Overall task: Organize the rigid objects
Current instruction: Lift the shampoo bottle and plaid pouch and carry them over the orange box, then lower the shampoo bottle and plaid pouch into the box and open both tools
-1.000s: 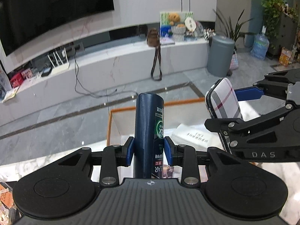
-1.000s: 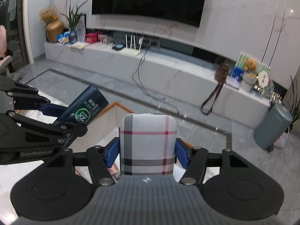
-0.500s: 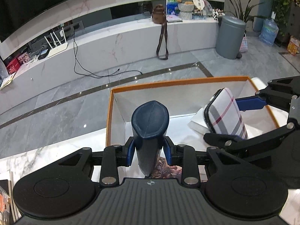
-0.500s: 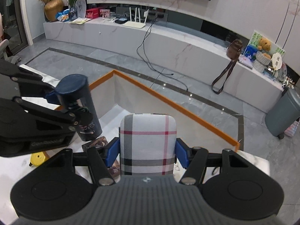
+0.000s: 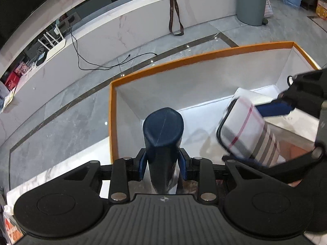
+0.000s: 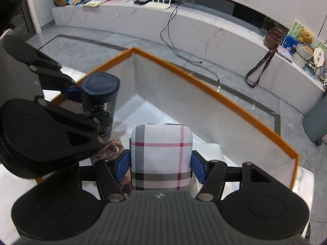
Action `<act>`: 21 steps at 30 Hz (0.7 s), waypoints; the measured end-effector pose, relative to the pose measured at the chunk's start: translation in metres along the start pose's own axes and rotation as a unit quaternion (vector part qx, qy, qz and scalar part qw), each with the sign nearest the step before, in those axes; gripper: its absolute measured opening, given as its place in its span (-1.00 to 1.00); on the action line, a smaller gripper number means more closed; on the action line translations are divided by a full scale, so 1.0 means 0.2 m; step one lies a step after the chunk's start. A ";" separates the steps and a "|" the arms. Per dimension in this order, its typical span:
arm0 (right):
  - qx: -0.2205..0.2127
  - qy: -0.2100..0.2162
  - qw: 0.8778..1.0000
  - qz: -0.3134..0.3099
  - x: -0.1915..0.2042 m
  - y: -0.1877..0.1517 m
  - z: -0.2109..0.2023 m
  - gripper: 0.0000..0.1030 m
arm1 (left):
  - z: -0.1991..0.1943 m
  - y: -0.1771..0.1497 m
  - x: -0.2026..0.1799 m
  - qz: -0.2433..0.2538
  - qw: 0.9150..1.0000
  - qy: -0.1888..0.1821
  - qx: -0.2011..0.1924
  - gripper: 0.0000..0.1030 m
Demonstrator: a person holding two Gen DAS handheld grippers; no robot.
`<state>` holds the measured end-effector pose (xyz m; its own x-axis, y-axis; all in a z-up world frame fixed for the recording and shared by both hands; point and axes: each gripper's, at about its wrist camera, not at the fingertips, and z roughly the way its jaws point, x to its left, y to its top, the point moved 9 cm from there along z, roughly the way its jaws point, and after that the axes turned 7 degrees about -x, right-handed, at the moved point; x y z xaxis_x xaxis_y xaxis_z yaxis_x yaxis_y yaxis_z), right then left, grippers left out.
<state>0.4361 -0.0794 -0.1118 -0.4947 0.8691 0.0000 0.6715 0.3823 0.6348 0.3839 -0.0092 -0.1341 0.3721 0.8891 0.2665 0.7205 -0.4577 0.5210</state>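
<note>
My left gripper (image 5: 162, 166) is shut on a dark blue bottle (image 5: 162, 140), held upright over the near left part of an orange-rimmed white box (image 5: 184, 60). The same bottle (image 6: 100, 96) shows at the left of the right wrist view, inside the box's corner. My right gripper (image 6: 161, 168) is shut on a plaid case (image 6: 161, 159), white with red and grey stripes. It hangs over the box's right half, and the left wrist view shows the plaid case (image 5: 245, 134) tilted above the floor of the box.
A white flat packet (image 5: 255, 98) and a brown patterned item (image 6: 111, 149) lie on the box floor. The box (image 6: 204, 85) stands on a white marble table (image 5: 61, 169). Beyond it are grey floor, a long marble bench and a grey bin (image 5: 250, 2).
Both grippers have sunk and tipped downward, carrying the bottle and the plaid case from above the rim down into the box. Both grips are unchanged.
</note>
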 end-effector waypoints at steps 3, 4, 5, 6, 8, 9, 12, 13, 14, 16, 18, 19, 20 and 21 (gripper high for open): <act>0.010 0.000 1.000 0.001 0.00 -0.02 0.04 0.21 | 0.03 0.03 -0.02 0.015 1.000 0.004 0.002 -0.30; 0.014 0.002 1.000 0.004 0.00 -0.03 0.06 0.21 | 0.04 0.04 -0.03 0.018 1.000 0.005 0.002 -0.30; 0.016 0.003 1.000 0.007 -0.01 -0.04 0.07 0.21 | 0.05 0.05 -0.03 0.020 1.000 0.006 0.002 -0.30; 0.018 0.003 1.000 0.008 -0.01 -0.05 0.08 0.21 | 0.06 0.06 -0.04 0.024 1.000 0.007 0.001 -0.30; 0.026 0.005 1.000 0.013 -0.01 -0.06 0.10 0.21 | 0.09 0.07 -0.04 0.025 1.000 0.005 0.000 -0.29; 0.024 0.008 1.000 0.017 -0.02 -0.05 0.10 0.21 | 0.10 0.07 -0.04 0.024 1.000 0.004 -0.001 -0.29; 0.028 0.010 0.999 0.025 -0.04 -0.05 0.10 0.21 | 0.14 0.06 -0.05 0.019 1.000 -0.001 0.007 -0.29; 0.035 0.010 0.999 0.027 -0.04 -0.06 0.11 0.22 | 0.16 0.06 -0.05 0.017 1.000 -0.004 0.011 -0.28; 0.040 0.010 0.999 0.029 -0.05 -0.06 0.11 0.22 | 0.17 0.05 -0.04 0.016 1.000 -0.004 0.013 -0.28; 0.033 0.008 0.999 0.033 -0.06 -0.06 0.11 0.22 | 0.20 0.02 -0.04 0.014 1.000 0.001 0.020 -0.27; 0.031 0.008 0.999 0.036 -0.06 -0.06 0.10 0.23 | 0.21 0.01 -0.02 0.004 1.000 -0.001 0.022 -0.20; 0.032 0.008 0.999 0.039 -0.06 -0.06 0.10 0.23 | 0.21 0.00 -0.02 -0.002 1.000 -0.005 0.024 -0.17; 0.031 0.009 0.999 0.040 -0.06 -0.06 0.10 0.23 | 0.21 0.00 -0.02 -0.006 1.000 -0.011 0.026 -0.11; 0.030 0.008 0.999 0.042 -0.07 -0.06 0.10 0.23 | 0.20 0.00 -0.03 -0.009 0.999 -0.018 0.028 -0.06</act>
<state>0.4452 -0.0892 -0.1358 -0.4445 0.8935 0.0642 0.7428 0.3276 0.5839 0.4057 -0.0145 -0.1683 0.3787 0.8968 0.2287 0.7588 -0.4424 0.4781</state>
